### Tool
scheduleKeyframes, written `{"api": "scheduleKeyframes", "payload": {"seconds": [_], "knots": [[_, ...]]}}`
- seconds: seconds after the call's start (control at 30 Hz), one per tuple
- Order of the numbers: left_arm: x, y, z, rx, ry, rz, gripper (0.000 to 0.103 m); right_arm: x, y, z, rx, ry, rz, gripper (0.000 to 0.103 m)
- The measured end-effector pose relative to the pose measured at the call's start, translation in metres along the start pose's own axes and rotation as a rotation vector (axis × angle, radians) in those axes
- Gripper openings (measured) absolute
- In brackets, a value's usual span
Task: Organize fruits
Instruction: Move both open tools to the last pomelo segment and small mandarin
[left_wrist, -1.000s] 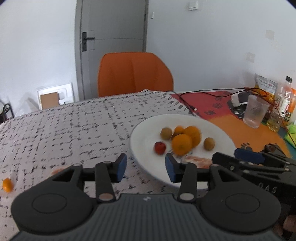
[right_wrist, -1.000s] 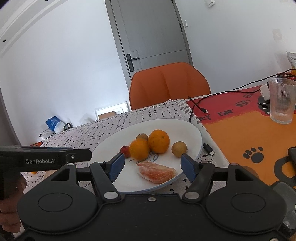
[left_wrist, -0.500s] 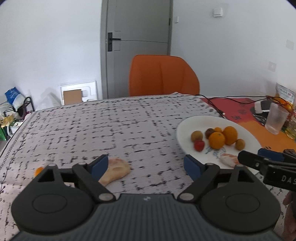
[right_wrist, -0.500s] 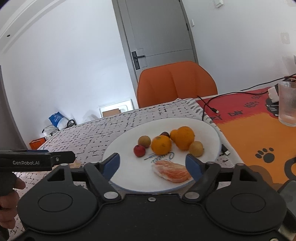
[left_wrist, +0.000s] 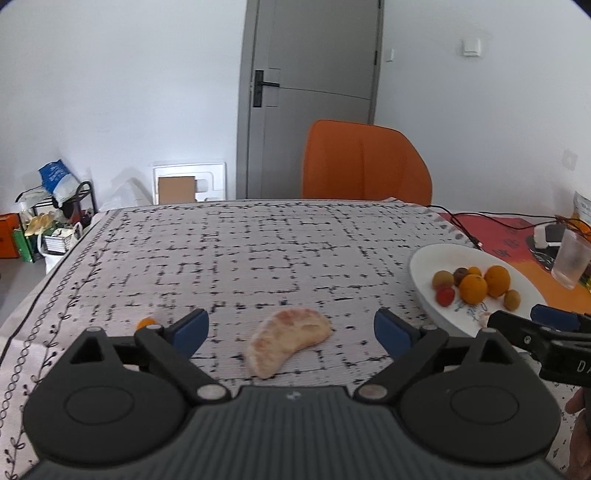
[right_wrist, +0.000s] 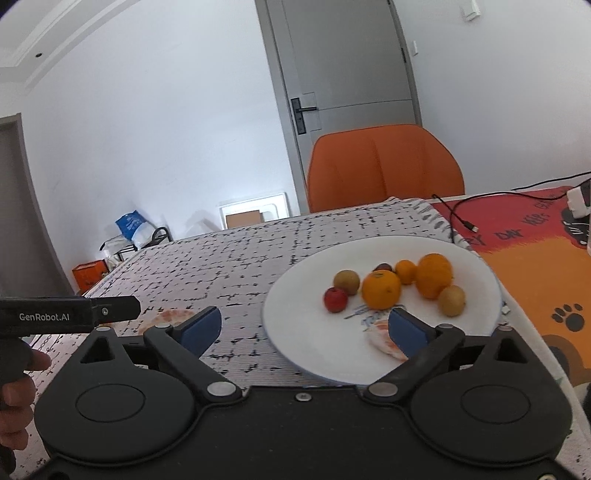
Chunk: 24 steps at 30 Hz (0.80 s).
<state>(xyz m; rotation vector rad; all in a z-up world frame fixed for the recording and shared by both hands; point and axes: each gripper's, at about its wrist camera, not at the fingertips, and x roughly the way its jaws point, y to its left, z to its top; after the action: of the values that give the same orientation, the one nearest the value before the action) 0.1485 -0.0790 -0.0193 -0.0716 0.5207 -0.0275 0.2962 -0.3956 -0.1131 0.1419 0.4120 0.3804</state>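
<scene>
A peeled pomelo segment (left_wrist: 288, 339) lies on the patterned tablecloth, between the wide-open fingers of my left gripper (left_wrist: 291, 330), which is empty. A small orange fruit (left_wrist: 145, 322) lies to its left. A white plate (right_wrist: 306, 280) holds two oranges (right_wrist: 381, 288), a small red fruit (right_wrist: 335, 299), brownish round fruits (right_wrist: 346, 281) and another pomelo segment (right_wrist: 384, 338). My right gripper (right_wrist: 304, 326) is open and empty, low over the plate's near edge. The plate also shows in the left wrist view (left_wrist: 424, 269).
An orange chair (left_wrist: 364, 160) stands at the table's far side. On the orange-red mat (right_wrist: 535, 266) to the right are a black cable (right_wrist: 458, 214) and a plastic cup (left_wrist: 571, 258). Boxes and bags sit on the floor at the far left.
My left gripper has swung left from the plate to the pomelo segment on the cloth and opened wider. My right gripper has shifted left, so the plate sits further right in its view.
</scene>
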Motion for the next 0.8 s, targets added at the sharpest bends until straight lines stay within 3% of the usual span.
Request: {"api": "scheduleKeyframes", "payload": {"seconds": [0.8], "knots": [[-0.024,0.085,-0.012,-0.136,-0.027,0.108,0.095,0.019,0.065,0.0,-0.073,0.044,0.091,0.102]]}}
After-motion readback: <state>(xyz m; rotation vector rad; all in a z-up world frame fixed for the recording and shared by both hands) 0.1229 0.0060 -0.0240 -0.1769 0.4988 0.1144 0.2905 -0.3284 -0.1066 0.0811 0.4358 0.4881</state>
